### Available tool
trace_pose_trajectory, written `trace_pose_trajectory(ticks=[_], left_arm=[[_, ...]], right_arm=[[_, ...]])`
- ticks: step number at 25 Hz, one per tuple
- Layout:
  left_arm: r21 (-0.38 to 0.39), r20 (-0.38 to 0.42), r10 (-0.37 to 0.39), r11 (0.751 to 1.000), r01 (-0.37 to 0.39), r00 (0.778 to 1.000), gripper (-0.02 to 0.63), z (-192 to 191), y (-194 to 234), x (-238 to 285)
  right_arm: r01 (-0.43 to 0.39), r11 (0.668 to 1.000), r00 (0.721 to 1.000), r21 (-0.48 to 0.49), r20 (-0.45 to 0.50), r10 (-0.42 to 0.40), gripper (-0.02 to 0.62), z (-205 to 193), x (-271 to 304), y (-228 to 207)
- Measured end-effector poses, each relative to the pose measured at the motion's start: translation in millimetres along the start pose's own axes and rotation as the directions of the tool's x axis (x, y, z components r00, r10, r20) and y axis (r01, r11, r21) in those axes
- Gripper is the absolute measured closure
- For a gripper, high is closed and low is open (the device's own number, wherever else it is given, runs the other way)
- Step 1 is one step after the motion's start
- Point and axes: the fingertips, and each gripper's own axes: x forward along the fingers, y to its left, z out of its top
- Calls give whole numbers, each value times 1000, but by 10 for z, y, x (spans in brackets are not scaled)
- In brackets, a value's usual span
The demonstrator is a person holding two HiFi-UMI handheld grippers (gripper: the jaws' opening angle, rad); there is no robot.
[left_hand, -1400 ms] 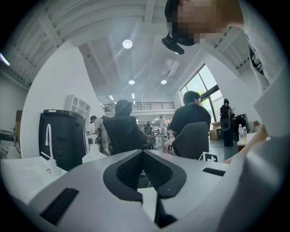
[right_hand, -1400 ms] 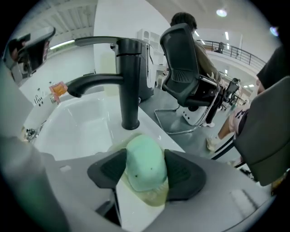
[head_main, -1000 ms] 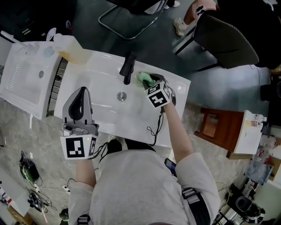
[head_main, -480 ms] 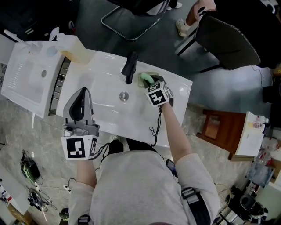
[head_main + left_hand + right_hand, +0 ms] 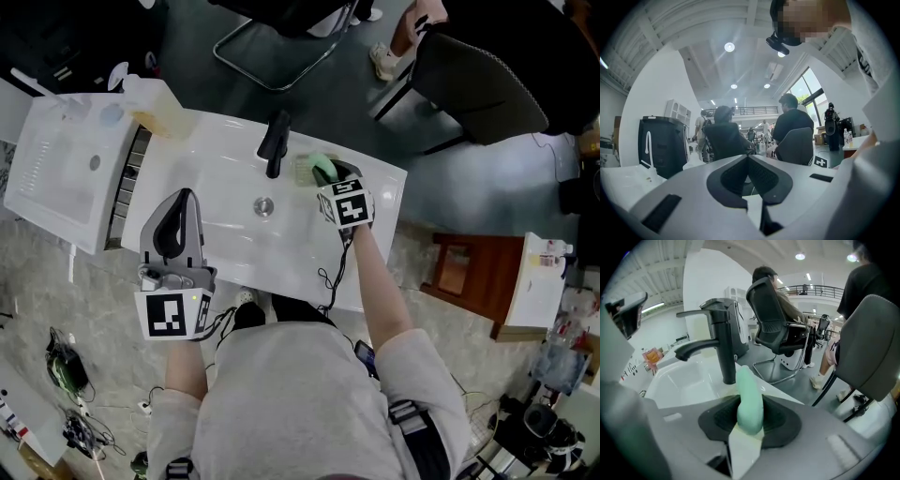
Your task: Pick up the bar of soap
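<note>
The pale green bar of soap [image 5: 323, 169] [image 5: 749, 390] stands on edge between the pads of my right gripper [image 5: 331, 174] [image 5: 750, 413], which is shut on it; its jaws have just been closing on the bar. It hangs at the back rim of the white sink [image 5: 225, 239], just right of the black faucet [image 5: 275, 142] [image 5: 723, 343] and beside a pale soap dish [image 5: 302, 170]. My left gripper [image 5: 184, 198] [image 5: 748, 158] is held level over the sink's front left, its dark pads together with nothing between them.
The drain [image 5: 264, 205] lies in the basin's middle. A second white basin [image 5: 56, 159] and a bottle of yellowish liquid [image 5: 150, 103] stand at the left. Office chairs [image 5: 478, 84] and seated people are behind the sink, a wooden stool [image 5: 459, 267] to the right.
My right gripper has shifted a little to the right, away from the faucet, with the soap in it; the dish now shows bare beside it. The left gripper has kept still.
</note>
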Motion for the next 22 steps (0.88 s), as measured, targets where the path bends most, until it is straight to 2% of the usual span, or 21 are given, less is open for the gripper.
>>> trace_pose_trajectory(ticks=[5,9,15,22], left_arm=[[5,21,-39,999,38,999,598,71,-44,-68],[12,42,-81,997,81,996,598,155,-101,-169],[23,72,-152,988,150,986,598,241,-138,-404],[46,122,-248,969,244,961,598,375,-207,-709]], right_arm=[[0,999,995,38,100,-4,466,161,-312,138],[4,997,981,79,195,-20,468,295,-671,283],[55,991,957,124,277,-88,468,326,-1179,528],[149,974,917,173,343,-201,468,249,-1750,780]])
